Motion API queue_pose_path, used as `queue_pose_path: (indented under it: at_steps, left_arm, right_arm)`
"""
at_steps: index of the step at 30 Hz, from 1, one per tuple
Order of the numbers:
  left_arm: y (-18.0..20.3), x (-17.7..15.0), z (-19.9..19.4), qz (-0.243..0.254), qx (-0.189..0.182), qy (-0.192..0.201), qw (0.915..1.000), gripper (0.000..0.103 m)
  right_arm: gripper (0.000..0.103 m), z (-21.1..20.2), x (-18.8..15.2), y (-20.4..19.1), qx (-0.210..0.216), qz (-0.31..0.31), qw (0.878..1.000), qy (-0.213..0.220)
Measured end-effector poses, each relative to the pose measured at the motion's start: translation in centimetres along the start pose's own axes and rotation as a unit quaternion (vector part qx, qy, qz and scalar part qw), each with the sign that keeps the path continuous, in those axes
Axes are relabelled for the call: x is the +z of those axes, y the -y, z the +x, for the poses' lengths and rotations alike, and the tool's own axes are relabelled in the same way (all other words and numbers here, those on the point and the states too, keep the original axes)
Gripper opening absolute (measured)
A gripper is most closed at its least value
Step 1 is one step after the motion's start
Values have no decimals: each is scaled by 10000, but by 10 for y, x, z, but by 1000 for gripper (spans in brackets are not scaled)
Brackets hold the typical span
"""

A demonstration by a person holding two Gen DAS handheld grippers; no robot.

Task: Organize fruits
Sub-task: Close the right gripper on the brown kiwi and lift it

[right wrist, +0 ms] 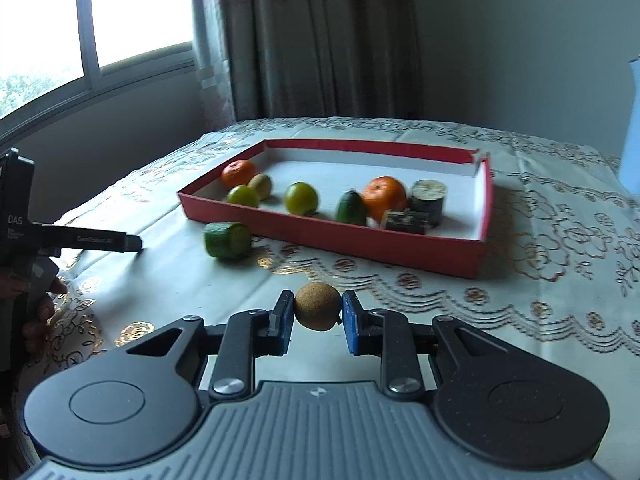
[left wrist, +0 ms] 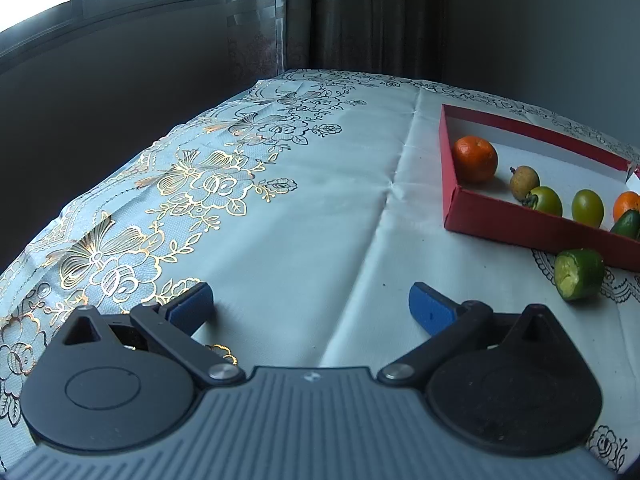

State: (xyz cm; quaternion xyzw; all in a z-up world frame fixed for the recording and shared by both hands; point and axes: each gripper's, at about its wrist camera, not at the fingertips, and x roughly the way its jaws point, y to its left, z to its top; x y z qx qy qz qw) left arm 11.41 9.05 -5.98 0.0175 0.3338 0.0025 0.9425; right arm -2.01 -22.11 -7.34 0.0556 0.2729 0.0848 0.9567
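Observation:
A red tray (right wrist: 332, 240) (left wrist: 448, 176) on the tablecloth holds two oranges (right wrist: 385, 196) (right wrist: 238, 173), two green round fruits (right wrist: 301, 198), a small brown fruit (right wrist: 261, 185), a green cucumber end (right wrist: 351, 207) and dark cut pieces (right wrist: 427, 200). A green cucumber chunk (right wrist: 227, 240) (left wrist: 580, 274) lies on the cloth just outside the tray's near wall. My right gripper (right wrist: 318, 312) is shut on a small brown round fruit (right wrist: 318, 306), held above the cloth in front of the tray. My left gripper (left wrist: 312, 308) is open and empty, low over the cloth left of the chunk; it also shows in the right wrist view (right wrist: 132, 242).
The table carries a pale cloth with gold flower prints (left wrist: 192, 184). A curtain (right wrist: 320, 40) and window (right wrist: 132, 12) stand behind the table. A pale blue object (right wrist: 632, 128) stands at the far right.

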Motion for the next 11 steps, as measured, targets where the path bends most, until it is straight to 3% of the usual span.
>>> queue_pose_path:
  at_steps: [11]
  left_arm:
    - [0,0,0,19,17,9,10000,103]
  right_arm:
    - [25,-2,28,17,-86,-163,9994,277]
